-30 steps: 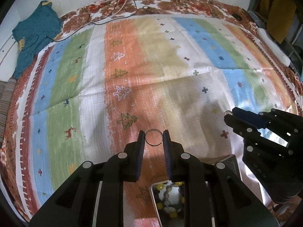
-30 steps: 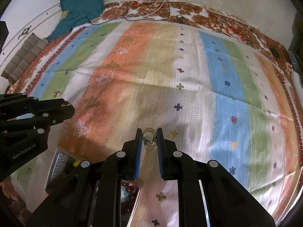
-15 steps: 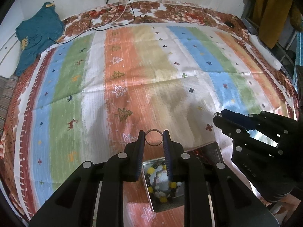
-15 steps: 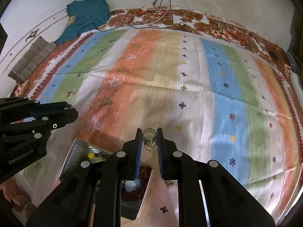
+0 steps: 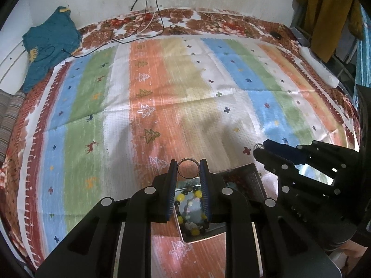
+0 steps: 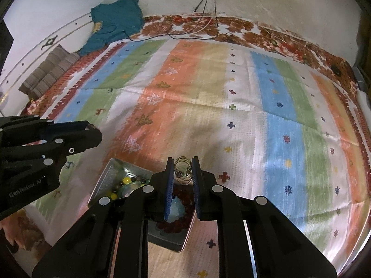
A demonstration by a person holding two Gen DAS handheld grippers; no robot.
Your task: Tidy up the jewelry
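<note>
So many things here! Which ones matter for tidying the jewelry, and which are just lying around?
Part of the job:
- thin metal ring in the left gripper
- bunch of thin wire bangles in the right gripper
- metal tray with yellow-and-dark bead bracelet
- dark red bead bracelet

Lying about:
- teal garment
- black cables
- striped cushion

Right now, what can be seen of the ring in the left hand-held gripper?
The ring is one thin, plain band that looks like metal, with an open centre. It stands upright, facing the camera, pinched at its two sides between the blue pads of the left hand-held gripper. It hangs above the metal tray, touching nothing else.
</note>
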